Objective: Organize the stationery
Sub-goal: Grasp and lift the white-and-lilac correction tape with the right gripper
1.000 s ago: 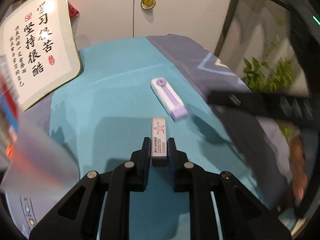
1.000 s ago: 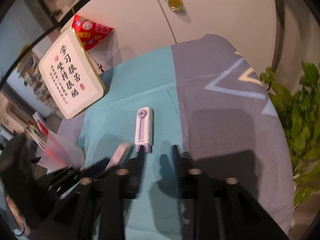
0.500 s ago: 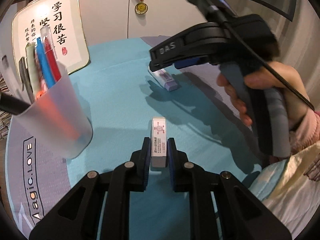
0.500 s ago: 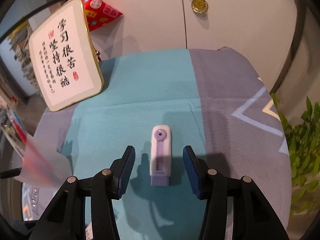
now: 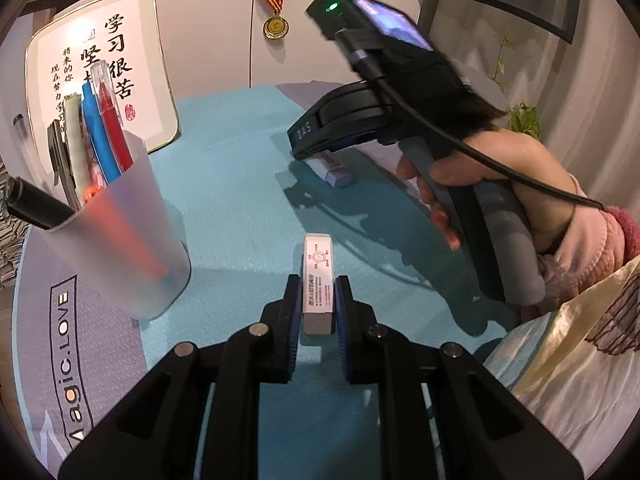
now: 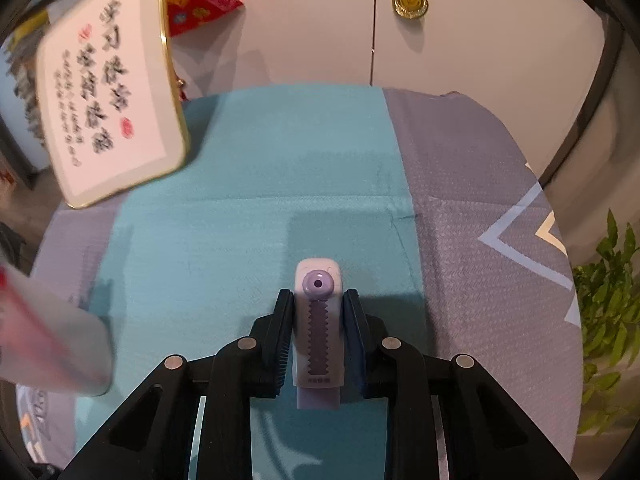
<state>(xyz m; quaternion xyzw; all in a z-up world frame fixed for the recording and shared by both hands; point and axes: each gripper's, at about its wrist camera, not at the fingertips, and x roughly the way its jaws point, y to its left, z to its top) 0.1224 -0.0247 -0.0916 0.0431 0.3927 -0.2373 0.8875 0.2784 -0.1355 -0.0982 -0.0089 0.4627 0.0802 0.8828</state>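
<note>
Left wrist view: white rectangular eraser in a printed paper sleeve (image 5: 317,280) sits at lower centre of the frame, clamped between the blue pads of the left gripper (image 5: 317,304); pads touch both long sides, far end of the eraser projects forward beyond the fingertips. Eraser is over the teal cloth (image 5: 240,184) covering the counter; contact with the cloth cannot be confirmed.

Left of the eraser, near it: frosted translucent plastic cup (image 5: 120,240), upright, holding a blue pen, a red pen, a whitish pen and dark-handled items. Black cylindrical object pokes in at far left, crossing the cup rim.

Upper right of the same frame: right gripper (image 5: 316,136), black, held by a hand in a pink sleeve. Beneath its nose lies the white and lilac correction tape dispenser (image 5: 332,166), partly covered.

Right wrist view: same dispenser (image 6: 319,336) at lower centre, lengthwise between the fingers. Right gripper (image 6: 319,320) is closed on it; both pads meet its sides. Purple round knob at the far end, toothed purple strip along the top, lilac cap toward the camera. Dispenser is over the teal cloth, close to the seam with the grey-lilac patterned cloth (image 6: 480,220) to the right.

Background: framed white calligraphy plaque with gold edge (image 6: 108,112) leaning at upper left, blurred; gold medal on striped ribbon (image 6: 409,0) hanging on the white wall, top centre; green plant (image 6: 608,304) at right edge.
</note>
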